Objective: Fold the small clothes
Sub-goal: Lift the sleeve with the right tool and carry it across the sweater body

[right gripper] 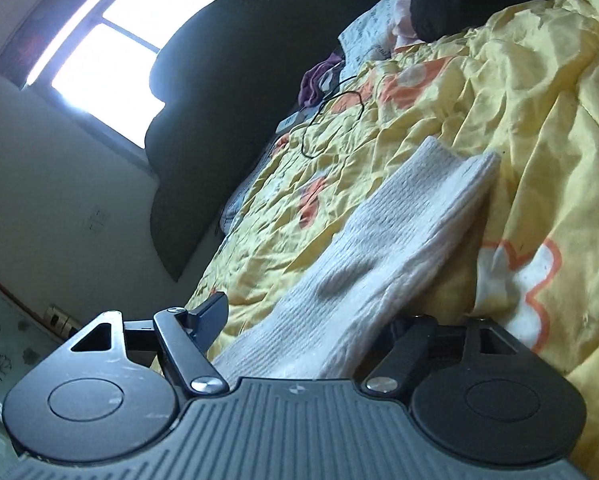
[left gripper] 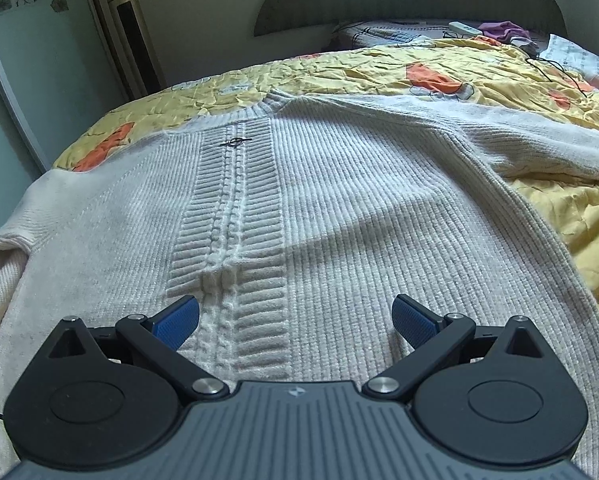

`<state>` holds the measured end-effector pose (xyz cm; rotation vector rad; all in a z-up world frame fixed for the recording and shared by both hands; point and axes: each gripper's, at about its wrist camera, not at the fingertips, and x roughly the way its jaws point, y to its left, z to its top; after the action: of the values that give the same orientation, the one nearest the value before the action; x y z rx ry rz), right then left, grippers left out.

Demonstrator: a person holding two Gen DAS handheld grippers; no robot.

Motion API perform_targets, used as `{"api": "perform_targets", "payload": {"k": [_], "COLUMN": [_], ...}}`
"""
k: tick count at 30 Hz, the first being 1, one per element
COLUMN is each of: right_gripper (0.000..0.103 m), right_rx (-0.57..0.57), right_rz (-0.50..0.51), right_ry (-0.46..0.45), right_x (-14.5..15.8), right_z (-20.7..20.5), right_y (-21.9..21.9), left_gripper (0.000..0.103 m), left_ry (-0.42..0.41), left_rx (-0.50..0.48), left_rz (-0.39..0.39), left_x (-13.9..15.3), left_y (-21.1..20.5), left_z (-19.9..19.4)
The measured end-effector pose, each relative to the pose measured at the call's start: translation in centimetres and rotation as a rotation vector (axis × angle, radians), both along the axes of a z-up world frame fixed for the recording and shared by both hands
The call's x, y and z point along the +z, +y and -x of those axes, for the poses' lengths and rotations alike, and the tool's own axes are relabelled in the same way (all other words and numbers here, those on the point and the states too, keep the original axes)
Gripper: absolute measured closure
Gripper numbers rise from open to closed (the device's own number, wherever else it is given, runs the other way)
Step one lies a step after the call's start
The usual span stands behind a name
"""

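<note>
i hold one gripper in each hand over the bed. the white knitted sweater [left gripper: 339,208] lies spread flat, front side up, on the yellow quilt [left gripper: 379,68] with orange flowers. its neckline is at the far side from me, and a cable band runs down the middle of the chest, with a small dark emblem [left gripper: 235,143] near the top of this band.

my left gripper [left gripper: 295,316] hangs over the lower part of the sweater body, pointing down at a slope. its two blue pads [left gripper: 177,322] stand wide apart, nothing is between them, and the cable band passes under the gap.

my right gripper [right gripper: 311,336] is rolled to one side and lies low at the sweater's sleeve [right gripper: 399,240], which stretches away from it over the quilt to its cuff. the sleeve passes between the fingers. the one finger [right gripper: 209,318] that i can see stands clear of the knit; the other one is hidden under the sleeve, so the fingers do not yet press on it.

far on the bed i see a thin black cable [right gripper: 331,124], a purple cloth [right gripper: 315,84] and the dark headboard [right gripper: 227,92].
</note>
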<state>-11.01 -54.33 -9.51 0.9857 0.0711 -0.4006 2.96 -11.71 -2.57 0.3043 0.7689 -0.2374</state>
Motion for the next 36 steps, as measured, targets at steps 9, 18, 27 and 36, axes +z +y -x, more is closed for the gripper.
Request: {"api": "perform_targets", "payload": {"k": [9, 18, 27, 36], "right_gripper": [0.092, 0.092, 0.092, 0.091], "right_rx": [-0.029, -0.038, 0.147, 0.423], "right_rz": [-0.15, 0.138, 0.52, 0.642], "right_ry": [0.029, 0.116, 0.289, 0.34], "right_x": [-1.5, 4.5, 8.3, 7.6], "right_z": [-2.1, -2.6, -7.2, -13.8], "right_y": [-4.3, -4.1, 5.5, 15.1], "left_gripper": [0.0, 0.0, 0.0, 0.0], "left_ry": [0.003, -0.04, -0.036, -0.054], "left_rx": [0.009, 0.068, 0.142, 0.173], "left_rz": [-0.021, -0.029, -0.031, -0.063], "left_x": [-0.1, 1.1, 0.5, -0.6], "left_y": [0.1, 2.0, 4.4, 5.9], "left_z": [-0.7, -2.7, -4.6, -5.0]}}
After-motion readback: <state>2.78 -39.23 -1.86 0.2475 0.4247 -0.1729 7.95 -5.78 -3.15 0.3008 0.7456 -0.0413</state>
